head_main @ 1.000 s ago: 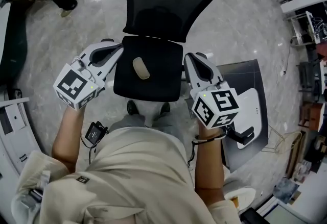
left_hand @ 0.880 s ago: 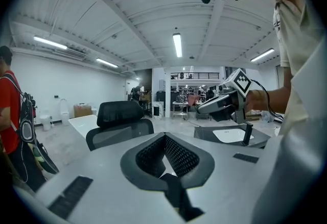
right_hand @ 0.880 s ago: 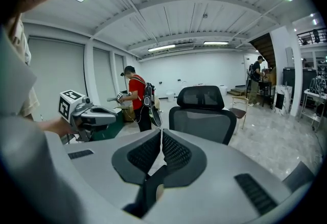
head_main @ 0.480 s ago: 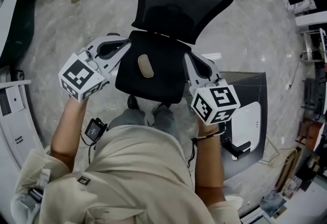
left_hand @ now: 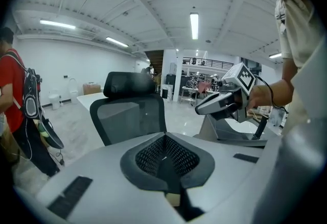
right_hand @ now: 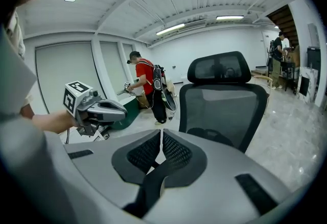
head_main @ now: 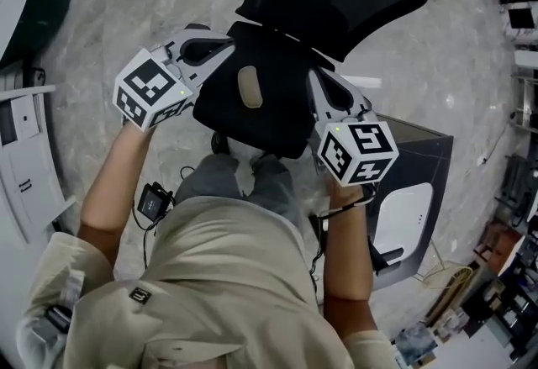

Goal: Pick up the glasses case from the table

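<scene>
A beige oval glasses case (head_main: 249, 86) lies on the seat of a black office chair (head_main: 277, 119), not on a table. My left gripper (head_main: 229, 44) hangs over the seat's left edge, and its jaws are shut with nothing between them. At the seat's right edge my right gripper (head_main: 319, 78) is shut and empty too. The case lies between the two grippers, touching neither. Both gripper views look over the chair's backrest (left_hand: 130, 108) (right_hand: 225, 98), and neither of them shows the case. The left gripper view shows the right gripper (left_hand: 222, 103), and the right gripper view the left gripper (right_hand: 97, 109).
A dark floor plate carrying a white device (head_main: 408, 212) lies right of the chair. A white desk edge (head_main: 25, 182) runs along the left. A person in red with a backpack (right_hand: 145, 85) stands beyond the chair. Marble floor surrounds the chair.
Both grippers have come down closer to the chair seat and stayed shut. The head camera has tilted, so the chair and case sit higher and further right in view.
</scene>
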Available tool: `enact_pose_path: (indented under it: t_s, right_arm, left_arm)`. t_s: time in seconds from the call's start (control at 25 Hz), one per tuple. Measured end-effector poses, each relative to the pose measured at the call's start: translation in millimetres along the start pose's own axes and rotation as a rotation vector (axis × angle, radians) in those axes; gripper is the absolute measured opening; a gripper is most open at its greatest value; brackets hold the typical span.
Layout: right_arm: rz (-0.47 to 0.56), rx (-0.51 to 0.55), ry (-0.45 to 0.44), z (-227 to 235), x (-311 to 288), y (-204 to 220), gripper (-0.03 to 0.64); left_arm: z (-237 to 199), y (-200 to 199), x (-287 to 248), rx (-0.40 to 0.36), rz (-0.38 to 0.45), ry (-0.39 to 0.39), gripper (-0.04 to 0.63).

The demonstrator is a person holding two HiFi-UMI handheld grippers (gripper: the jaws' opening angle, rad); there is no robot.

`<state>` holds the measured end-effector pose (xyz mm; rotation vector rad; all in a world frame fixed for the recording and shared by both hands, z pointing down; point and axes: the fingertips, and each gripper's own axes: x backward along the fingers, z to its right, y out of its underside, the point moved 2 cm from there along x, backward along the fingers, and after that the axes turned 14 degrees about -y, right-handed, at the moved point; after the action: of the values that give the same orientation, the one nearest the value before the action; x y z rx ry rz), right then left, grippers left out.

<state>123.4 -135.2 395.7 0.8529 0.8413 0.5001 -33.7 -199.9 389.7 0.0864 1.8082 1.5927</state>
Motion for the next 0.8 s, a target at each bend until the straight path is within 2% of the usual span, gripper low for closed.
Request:
enact_pose_path:
  t_s: [0.32,0.8]
  right_arm:
    - [-0.089,-0.041,-0.054,18.2,-51.7,40.3,0.028]
    - [-0.202,-0.130,-0.071,38.4,-109.4,136.3,0.032]
  left_arm:
    - [-12.0,59.8,-36.4,0.056,-0.110,0.010,0.015]
    - [-4.1,155.0,-87.1,0.171,-0.233,0.069,0.017]
